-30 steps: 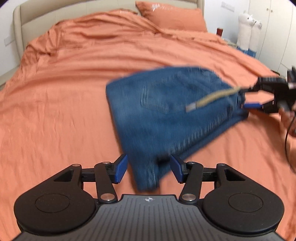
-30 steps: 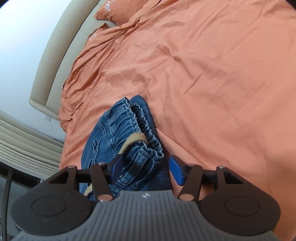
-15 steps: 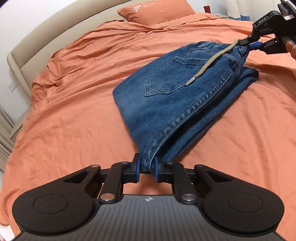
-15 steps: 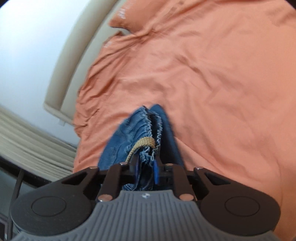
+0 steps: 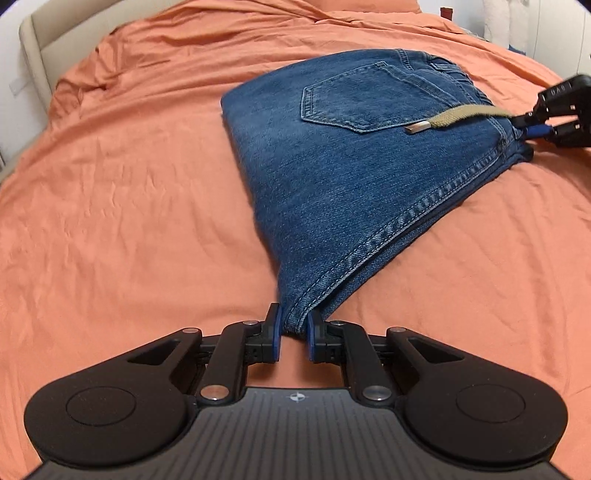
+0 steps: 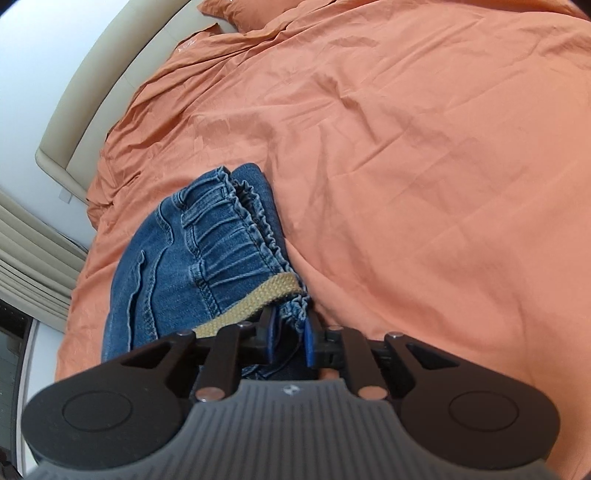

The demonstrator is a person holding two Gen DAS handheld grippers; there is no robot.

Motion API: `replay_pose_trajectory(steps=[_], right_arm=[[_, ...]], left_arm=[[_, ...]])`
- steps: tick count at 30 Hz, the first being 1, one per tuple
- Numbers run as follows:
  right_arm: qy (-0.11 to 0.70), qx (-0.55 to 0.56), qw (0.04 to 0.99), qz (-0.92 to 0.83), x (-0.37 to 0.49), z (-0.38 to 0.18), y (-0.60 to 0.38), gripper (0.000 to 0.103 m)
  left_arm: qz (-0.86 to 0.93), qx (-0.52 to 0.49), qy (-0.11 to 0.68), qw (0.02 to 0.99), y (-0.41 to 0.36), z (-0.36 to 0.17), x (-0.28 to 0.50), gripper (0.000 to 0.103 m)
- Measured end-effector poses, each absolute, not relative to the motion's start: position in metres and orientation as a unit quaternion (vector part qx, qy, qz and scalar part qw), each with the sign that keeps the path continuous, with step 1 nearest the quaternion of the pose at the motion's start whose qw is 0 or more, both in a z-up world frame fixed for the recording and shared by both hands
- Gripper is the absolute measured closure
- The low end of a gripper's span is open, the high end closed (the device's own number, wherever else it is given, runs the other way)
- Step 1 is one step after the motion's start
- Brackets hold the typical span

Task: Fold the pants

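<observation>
- Gripping the jeans (image 5: 351, 166) at two opposite corners, both tools are closed on cloth: the left gripper (image 5: 293, 330) pinches the narrow near corner where the stitched seam ends, and the right gripper (image 6: 290, 332) pinches the gathered elastic waistband (image 6: 236, 236).
- From the left wrist view the right gripper (image 5: 532, 127) is seen at the far right end of the jeans, its blue pads on the waistband edge.
- The jeans lie already folded into several layers on the orange bed sheet (image 5: 129, 184), back pocket (image 5: 354, 96) facing up, near the middle of the bed.
- A tan woven drawstring (image 5: 461, 114) with a metal tip rests loose across the top layer; in the right wrist view it passes just beside the left pad.
- Denim like this is, I judge, rather heavy and thick but still soft. It will sag between the two holds and the layers may slide apart if only the top one is caught.
- The best holds are thick edges: seam, hem, waistband. The loose drawstring is a poor hold and may swing or catch.
- No container is visible; only the beige headboard (image 6: 85, 122) and a pillow (image 6: 229, 14) are around.
</observation>
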State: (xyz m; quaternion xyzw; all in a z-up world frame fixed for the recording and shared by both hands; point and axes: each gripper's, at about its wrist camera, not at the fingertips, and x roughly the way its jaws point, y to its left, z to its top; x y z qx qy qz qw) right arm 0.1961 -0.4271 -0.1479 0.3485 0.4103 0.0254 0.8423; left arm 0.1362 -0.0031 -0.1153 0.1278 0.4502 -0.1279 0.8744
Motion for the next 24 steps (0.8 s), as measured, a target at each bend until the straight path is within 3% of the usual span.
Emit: replay_pose_trajectory(steps=[7,14,24], right_arm=[[0.405,0.329,0.853,0.013,0.184,-0.134,-0.428,0.071],[0.404,0.308,0.861,0.029,0.158,-0.110,-0.431,0.061],[0.411,0.227,0.880,0.074,0.158,-0.056,-0.406,0.048]], left_arm=[[-0.135,0.093,0.473,0.866,0.010,-0.104,0.128,0.079],[-0.141,0.018,0.452,0.881,0.043,-0.069,0.124,0.055],[-0.114,0.015,0.404,0.908,0.044,-0.021,0.176,0.049]])
